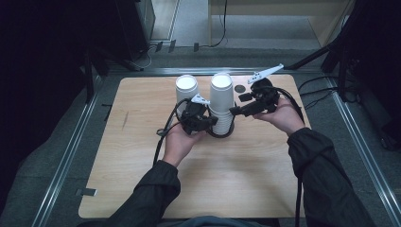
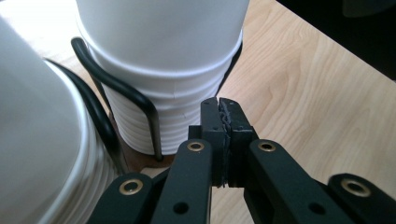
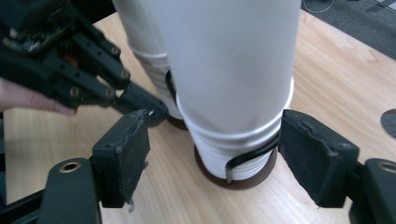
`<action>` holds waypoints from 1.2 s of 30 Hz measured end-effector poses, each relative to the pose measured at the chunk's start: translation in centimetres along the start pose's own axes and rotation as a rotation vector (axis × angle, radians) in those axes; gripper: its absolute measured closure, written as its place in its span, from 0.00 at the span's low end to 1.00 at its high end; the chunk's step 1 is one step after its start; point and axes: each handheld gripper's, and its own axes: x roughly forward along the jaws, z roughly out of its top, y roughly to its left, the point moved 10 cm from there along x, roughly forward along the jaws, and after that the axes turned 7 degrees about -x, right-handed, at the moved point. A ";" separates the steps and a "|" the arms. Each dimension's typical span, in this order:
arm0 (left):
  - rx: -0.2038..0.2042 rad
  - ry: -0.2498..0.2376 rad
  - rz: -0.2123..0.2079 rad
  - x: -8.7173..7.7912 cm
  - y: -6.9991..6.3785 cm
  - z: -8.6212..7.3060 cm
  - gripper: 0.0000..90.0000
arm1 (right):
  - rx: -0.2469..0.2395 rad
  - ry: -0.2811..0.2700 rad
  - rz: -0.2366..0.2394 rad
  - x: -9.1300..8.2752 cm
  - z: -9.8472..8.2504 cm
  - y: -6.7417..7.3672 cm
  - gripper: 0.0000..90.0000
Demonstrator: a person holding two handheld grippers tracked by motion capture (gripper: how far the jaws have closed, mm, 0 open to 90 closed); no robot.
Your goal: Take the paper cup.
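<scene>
Two tall stacks of white paper cups stand near the table's far edge, the left stack [image 1: 186, 90] and the right stack [image 1: 222, 94], each in a black wire holder [image 2: 121, 88] on a brown round base [image 3: 243, 182]. My left gripper [image 1: 212, 124] is shut with nothing in it. In the left gripper view its tips [image 2: 219, 109] sit just beside the lower cups of the right stack [image 2: 163, 56]. My right gripper [image 3: 219, 149] stands open, its pads either side of that stack [image 3: 233, 60], not pressing on it. The left gripper [image 3: 140, 105] reaches in from the other side.
The light wooden table [image 1: 142, 161] has bare room in front of the stacks. A small dark round mark [image 1: 240, 88] lies behind the right stack. Black cables [image 1: 158, 142] trail from both grippers. Metal rails and dark floor surround the table.
</scene>
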 end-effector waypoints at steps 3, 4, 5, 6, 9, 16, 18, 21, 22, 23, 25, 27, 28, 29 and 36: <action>-0.001 -0.004 0.006 0.1 0.1 0.2 1.00 | -0.007 -0.002 -0.006 0.2 0.9 -0.4 0.25; -0.002 -0.005 0.013 0.2 0.1 0.2 1.00 | -0.003 -0.005 -0.005 0.2 1.2 -0.5 0.25; -0.003 -0.008 0.013 0.2 0.2 0.2 1.00 | -0.006 -0.006 -0.003 0.3 1.5 -0.6 0.25; -0.008 -0.010 0.014 0.3 0.3 0.3 1.00 | -0.011 -0.009 -0.002 0.4 2.0 -0.7 0.24; 0.011 -0.014 0.026 0.4 0.2 0.3 1.00 | -0.016 -0.015 0.003 0.6 2.9 -0.9 0.20; 0.022 -0.029 0.051 0.5 0.4 0.5 1.00 | -0.052 0.028 -0.010 1.4 5.3 -1.0 0.16; 0.019 -0.033 0.053 0.5 0.5 0.5 1.00 | -0.072 0.051 -0.022 1.8 6.0 -0.9 0.15; 0.017 -0.032 0.058 0.6 0.6 0.5 1.00 | -0.071 0.088 -0.033 2.3 6.6 -0.9 0.15; 0.017 -0.027 0.062 0.6 0.5 0.4 1.00 | -0.068 0.105 -0.034 2.6 6.7 -0.9 0.15; 0.021 -0.027 0.068 0.6 0.5 0.4 1.00 | -0.076 0.120 -0.039 2.8 6.9 -0.9 0.15; 0.019 -0.026 0.070 0.6 0.5 0.4 1.00 | -0.085 0.148 -0.043 3.1 7.1 -0.7 0.15; 0.009 -0.030 0.064 0.6 0.5 0.5 1.00 | -0.099 0.179 -0.059 3.4 7.3 -0.6 0.17; 0.006 -0.032 0.061 0.6 0.5 0.5 1.00 | -0.116 0.191 -0.066 3.4 7.4 -0.6 0.20; 0.002 -0.031 0.059 0.7 0.5 0.5 1.00 | -0.127 0.202 -0.081 3.4 7.5 -0.6 0.24; -0.016 -0.041 0.041 0.7 0.5 0.4 1.00 | -0.143 0.226 -0.094 3.4 7.6 -0.6 0.26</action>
